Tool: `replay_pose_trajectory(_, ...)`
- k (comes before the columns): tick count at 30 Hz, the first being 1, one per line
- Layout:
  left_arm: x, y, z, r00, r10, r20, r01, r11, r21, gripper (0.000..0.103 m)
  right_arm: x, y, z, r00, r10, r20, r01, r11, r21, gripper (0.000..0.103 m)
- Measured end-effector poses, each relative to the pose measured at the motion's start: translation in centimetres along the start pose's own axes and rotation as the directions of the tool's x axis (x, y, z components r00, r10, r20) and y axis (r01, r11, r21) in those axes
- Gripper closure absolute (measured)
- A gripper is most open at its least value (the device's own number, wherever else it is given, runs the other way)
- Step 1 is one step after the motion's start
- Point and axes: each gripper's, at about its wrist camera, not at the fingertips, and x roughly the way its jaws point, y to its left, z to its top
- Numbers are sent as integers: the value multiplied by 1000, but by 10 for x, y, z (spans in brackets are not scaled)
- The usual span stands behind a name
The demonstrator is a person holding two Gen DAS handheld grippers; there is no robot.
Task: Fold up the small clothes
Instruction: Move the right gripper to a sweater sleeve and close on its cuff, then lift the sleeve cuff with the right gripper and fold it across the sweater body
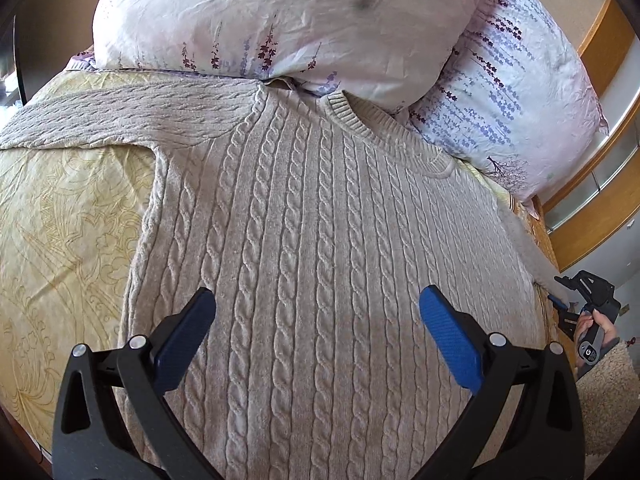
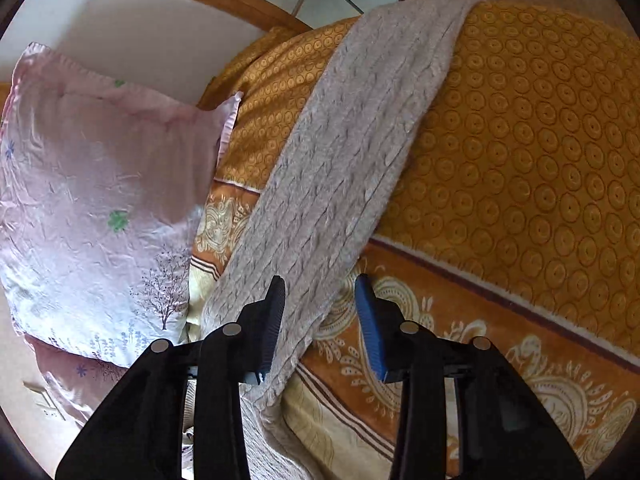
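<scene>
A beige cable-knit sweater lies flat on the bed, collar toward the pillows. One sleeve stretches out to the left. My left gripper hovers open over the lower body of the sweater with nothing between its fingers. The other sleeve hangs over the bed's right side, across an orange blanket. My right gripper straddles that sleeve's edge. The black pad rests against the knit, while the blue pad stands a little clear of it. In the left wrist view the right gripper sits at the far right, held by a hand.
Two floral pillows lie beyond the collar; one pillow shows left of the sleeve. A pale yellow bedspread lies left of the sweater. The orange patterned blanket covers the bed's right side. A wooden frame runs behind.
</scene>
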Motion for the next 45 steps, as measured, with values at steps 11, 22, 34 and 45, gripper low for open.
replay_pose_trajectory(11,10,8,11,1000,-21,-8,21,997,-74,2,1,-14,21,997,2,71,-3,1000,8,87)
replay_pose_trajectory(22,18,10,18,999,-39,-10,38,996,-83,2,-12,25,20,979,159,125,-145,983,-113,92)
replay_pose_trajectory(34,28,12,25,997,-77,-18,75,993,-88,2,-10,118,-60,876,446,-180,-481,812,-330,92)
replay_pose_trajectory(45,32,13,28,996,-89,-20,87,992,-96,2,74,135,-190,872,118,-475,-371,793,-483,92)
